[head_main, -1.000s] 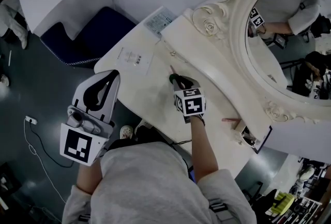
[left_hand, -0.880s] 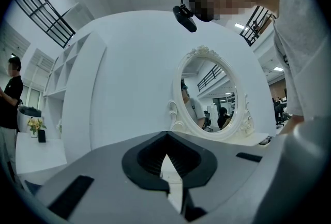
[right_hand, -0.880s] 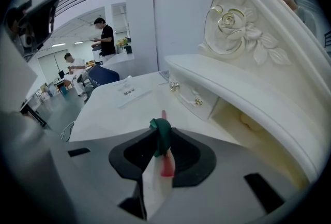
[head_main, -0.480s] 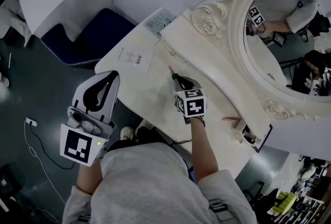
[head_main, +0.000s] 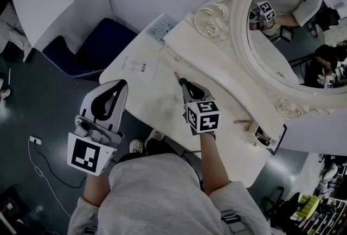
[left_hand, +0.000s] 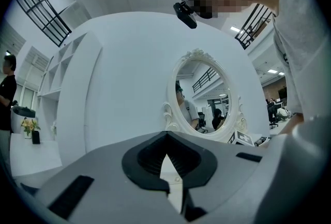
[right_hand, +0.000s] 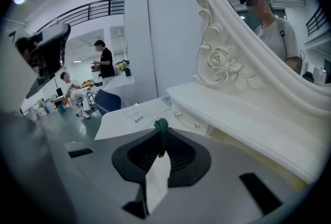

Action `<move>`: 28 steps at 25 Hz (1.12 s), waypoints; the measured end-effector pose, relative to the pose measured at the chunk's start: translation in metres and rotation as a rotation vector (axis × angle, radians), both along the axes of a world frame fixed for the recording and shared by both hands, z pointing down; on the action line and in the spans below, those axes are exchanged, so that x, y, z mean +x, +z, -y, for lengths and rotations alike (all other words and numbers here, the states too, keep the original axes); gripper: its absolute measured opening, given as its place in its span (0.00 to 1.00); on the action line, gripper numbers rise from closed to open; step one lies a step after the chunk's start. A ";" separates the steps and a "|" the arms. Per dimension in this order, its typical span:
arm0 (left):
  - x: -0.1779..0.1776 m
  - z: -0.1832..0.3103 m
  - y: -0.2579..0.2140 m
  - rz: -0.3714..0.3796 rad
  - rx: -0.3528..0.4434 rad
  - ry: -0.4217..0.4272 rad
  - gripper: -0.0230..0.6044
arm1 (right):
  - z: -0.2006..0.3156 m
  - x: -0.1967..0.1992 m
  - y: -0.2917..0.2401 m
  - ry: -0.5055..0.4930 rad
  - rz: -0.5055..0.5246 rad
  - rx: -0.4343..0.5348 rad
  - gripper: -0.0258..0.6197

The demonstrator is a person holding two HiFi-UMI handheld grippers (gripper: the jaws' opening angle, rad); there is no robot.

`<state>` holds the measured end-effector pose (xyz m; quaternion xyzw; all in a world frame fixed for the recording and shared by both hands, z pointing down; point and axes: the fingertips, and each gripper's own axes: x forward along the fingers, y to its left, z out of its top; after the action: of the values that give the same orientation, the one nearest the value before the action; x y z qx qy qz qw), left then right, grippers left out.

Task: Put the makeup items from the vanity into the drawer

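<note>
My right gripper [head_main: 182, 83] hangs over the middle of the white vanity top [head_main: 157, 103], shut on a thin makeup pencil [head_main: 178, 77] with a green end and a pinkish tip. Its jaws have just been closing, with the pencil between them. In the right gripper view the pencil's green end [right_hand: 161, 125] sticks out past the closed tips. The left gripper [head_main: 112, 87] is held level off the vanity's front left edge, shut and empty. A shut drawer front with small knobs [right_hand: 179, 113] sits under the mirror shelf [head_main: 217, 63].
A pink stick [head_main: 242, 121] and a dark compact [head_main: 265, 139] lie at the vanity's right end. A paper sheet [head_main: 142, 65] and a booklet [head_main: 161, 26] lie at its left end. The oval mirror [head_main: 293, 27] stands behind. A blue seat [head_main: 81, 46] sits on the floor to the left.
The right gripper has closed on the pencil and lifted it off the vanity top. The left gripper has stayed where it was.
</note>
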<state>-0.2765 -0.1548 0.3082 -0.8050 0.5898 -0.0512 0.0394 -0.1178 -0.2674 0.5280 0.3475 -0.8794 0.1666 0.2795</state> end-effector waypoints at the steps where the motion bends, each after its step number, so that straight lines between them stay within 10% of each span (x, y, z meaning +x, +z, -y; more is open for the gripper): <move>1: 0.001 -0.001 0.000 -0.002 -0.001 0.006 0.05 | -0.002 0.000 -0.005 0.005 0.012 0.008 0.11; 28: 0.030 -0.010 0.002 -0.039 -0.032 0.193 0.05 | -0.061 0.011 -0.146 0.140 0.324 0.303 0.11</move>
<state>-0.2467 -0.1447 0.3103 -0.8594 0.5093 -0.0407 0.0199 -0.1071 -0.2065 0.3820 0.4142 -0.9016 0.1052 0.0671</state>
